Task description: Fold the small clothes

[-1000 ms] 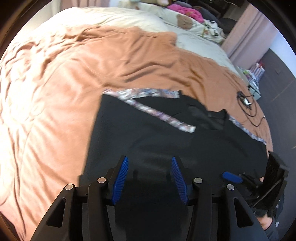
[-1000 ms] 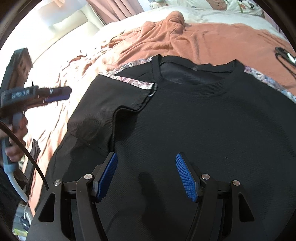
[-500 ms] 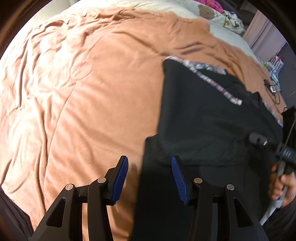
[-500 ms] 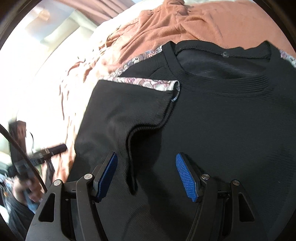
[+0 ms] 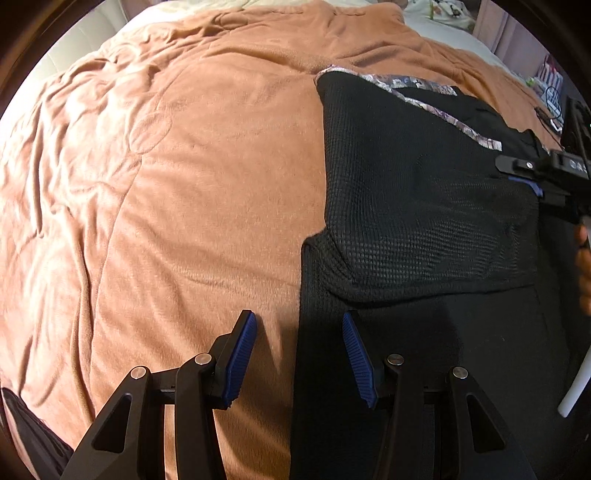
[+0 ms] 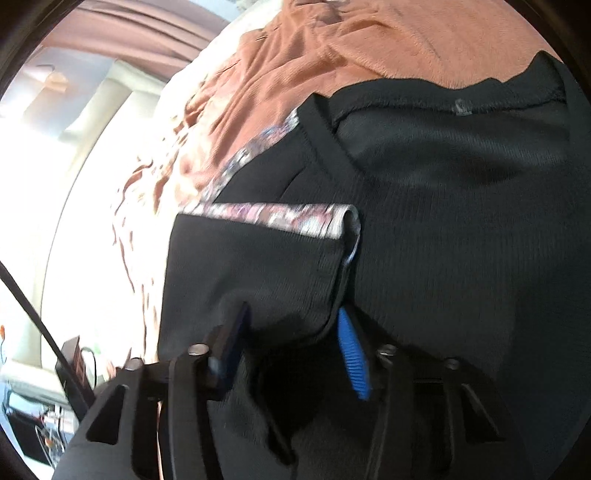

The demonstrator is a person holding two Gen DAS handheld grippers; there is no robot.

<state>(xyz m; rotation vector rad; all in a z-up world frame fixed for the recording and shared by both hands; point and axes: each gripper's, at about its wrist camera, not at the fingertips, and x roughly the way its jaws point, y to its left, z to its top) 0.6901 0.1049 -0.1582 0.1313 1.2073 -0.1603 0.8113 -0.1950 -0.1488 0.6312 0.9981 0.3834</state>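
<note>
A black shirt (image 5: 424, 221) with floral shoulder trim (image 5: 436, 109) lies flat on an orange blanket (image 5: 184, 184). Its left sleeve (image 6: 251, 266) is folded in over the chest. My left gripper (image 5: 297, 321) is open, pointing steeply down and straddling the shirt's left side edge. My right gripper (image 6: 291, 314) is over the folded sleeve's lower corner. Its jaws are closing with that corner between them, and a gap still shows. In the left wrist view the right gripper (image 5: 532, 177) sits at the sleeve's far edge. The collar (image 6: 332, 147) lies beyond.
The orange blanket (image 6: 332, 48) spreads wrinkled to the left and far side of the shirt. A dark cable (image 5: 546, 114) lies on it at the far right. A hand (image 5: 583, 266) shows at the right edge. Pale bedding (image 5: 443, 22) lies at the back.
My left gripper has moved left and down from above the shirt's body to its side edge. My right gripper has rolled and come in over the folded sleeve, its jaws narrower.
</note>
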